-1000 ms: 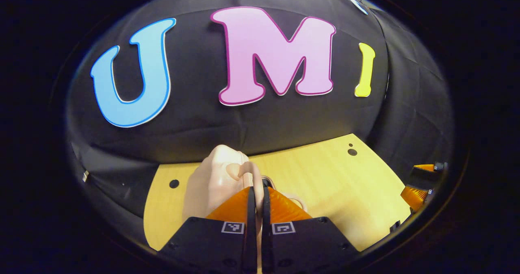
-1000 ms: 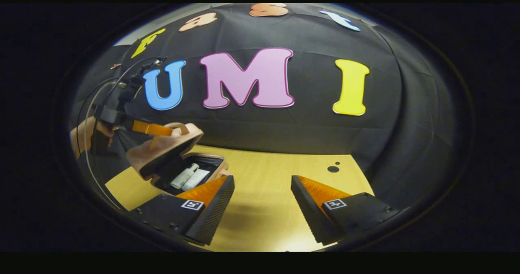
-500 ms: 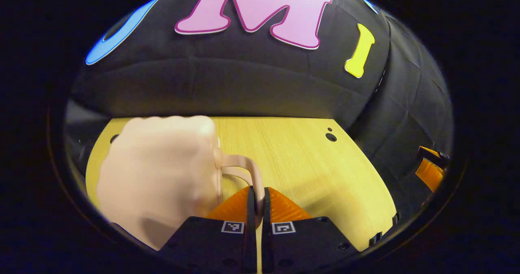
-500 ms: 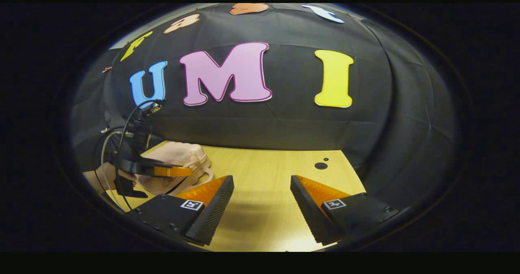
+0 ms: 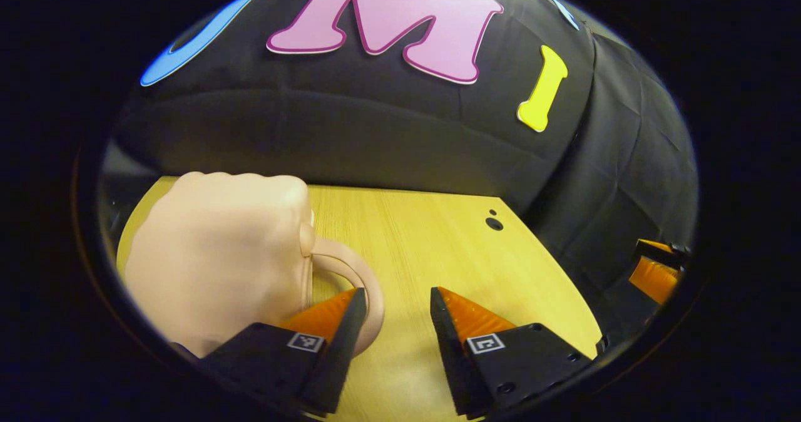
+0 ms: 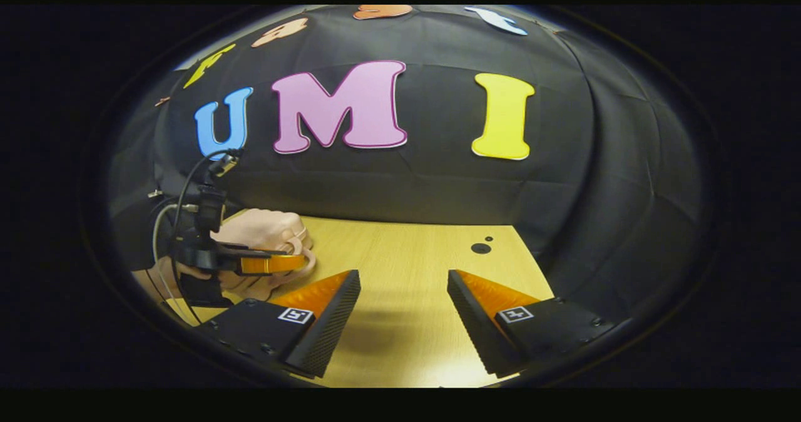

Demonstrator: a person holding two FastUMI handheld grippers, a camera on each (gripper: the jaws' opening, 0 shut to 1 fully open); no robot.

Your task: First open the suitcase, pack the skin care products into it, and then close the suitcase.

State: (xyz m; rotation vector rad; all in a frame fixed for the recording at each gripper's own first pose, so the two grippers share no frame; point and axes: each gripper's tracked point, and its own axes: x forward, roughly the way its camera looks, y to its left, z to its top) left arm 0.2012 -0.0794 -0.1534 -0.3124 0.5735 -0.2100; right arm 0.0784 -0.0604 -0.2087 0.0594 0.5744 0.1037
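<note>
The pale pink suitcase [image 5: 213, 253] lies closed on the wooden table [image 5: 432, 234], at the left in the left gripper view. Its loop handle [image 5: 366, 278] curves out to the right and passes just in front of one finger [image 5: 338, 322]. My left gripper [image 5: 395, 297] is open, with bare table between its fingertips. In the right gripper view the suitcase [image 6: 266, 231] sits at the far left, and the left gripper [image 6: 275, 263] hovers at its handle side, held by a hand [image 6: 156, 278]. My right gripper [image 6: 403, 278] is open over the table [image 6: 400, 247]. The skin care products are hidden inside.
Black cloth walls close off the table's back and right sides. Two small dark holes [image 5: 494, 223] mark the tabletop near its far right corner. My right gripper [image 5: 654, 275] shows at the right edge of the left gripper view.
The lid, held up by its handle a second ago, has come down and the suitcase is closed. My left gripper has let go of the handle and opened. The right gripper barely moved.
</note>
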